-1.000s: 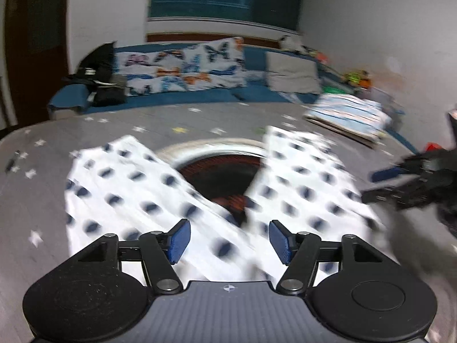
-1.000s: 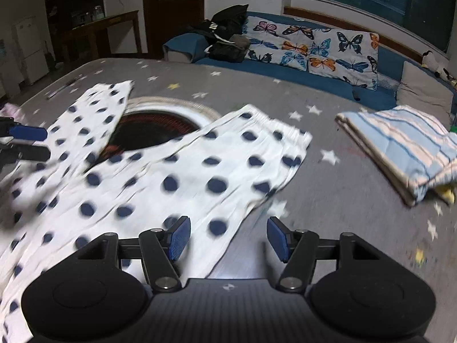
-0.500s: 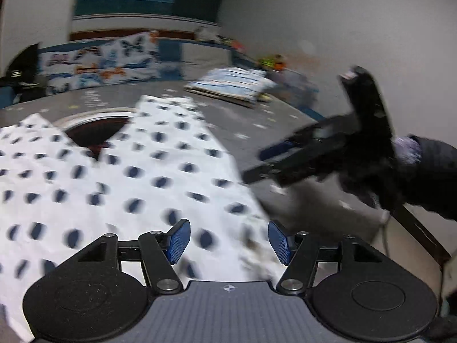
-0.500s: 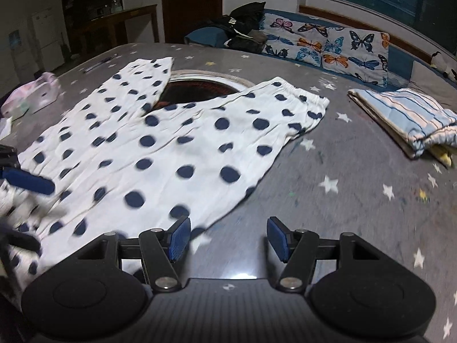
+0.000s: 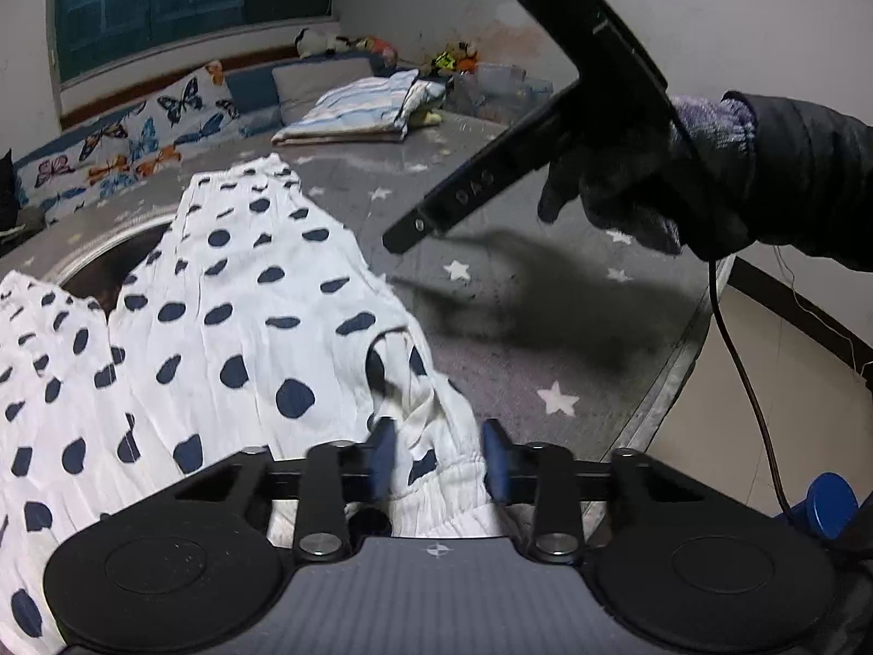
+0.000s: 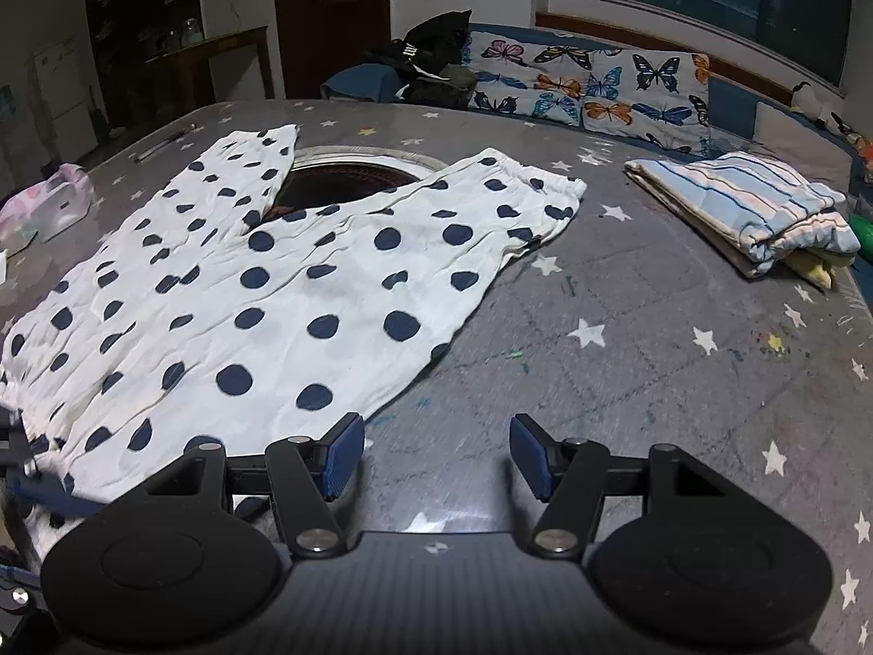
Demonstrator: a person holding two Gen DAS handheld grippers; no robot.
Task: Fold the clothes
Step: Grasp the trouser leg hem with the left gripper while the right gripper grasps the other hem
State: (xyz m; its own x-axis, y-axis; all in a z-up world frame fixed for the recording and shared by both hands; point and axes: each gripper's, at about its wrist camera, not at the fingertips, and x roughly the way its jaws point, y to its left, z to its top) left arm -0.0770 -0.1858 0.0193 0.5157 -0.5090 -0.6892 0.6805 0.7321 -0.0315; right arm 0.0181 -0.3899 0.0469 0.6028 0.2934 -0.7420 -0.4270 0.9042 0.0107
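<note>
White trousers with dark blue dots (image 6: 283,295) lie spread flat on the grey star-patterned table (image 6: 627,371), both legs pointing away from me. My left gripper (image 5: 436,458) is low over their gathered near corner (image 5: 431,420). Its jaws are closing, with a rumpled fold of that fabric between the blue pads (image 5: 494,458); the pads do not clearly pinch it. The right gripper (image 6: 436,453) hovers open over bare table just right of the trousers' side edge, nothing between its fingers. From the left wrist view, the right gripper (image 5: 414,229) shows side-on in a gloved hand (image 5: 627,191).
A round dark opening (image 6: 349,185) in the table lies partly under the trouser legs. Folded striped bedding (image 6: 747,207) sits at the far right. A pink pouch (image 6: 49,207) lies far left. The table edge (image 5: 671,382) runs close on the right, floor beyond. Butterfly cushions (image 6: 595,87) line the back.
My left gripper swept right along the trousers to their near corner by the table edge, rolled, and its jaws narrowed around the fabric. The right gripper drew back slightly and stayed open.
</note>
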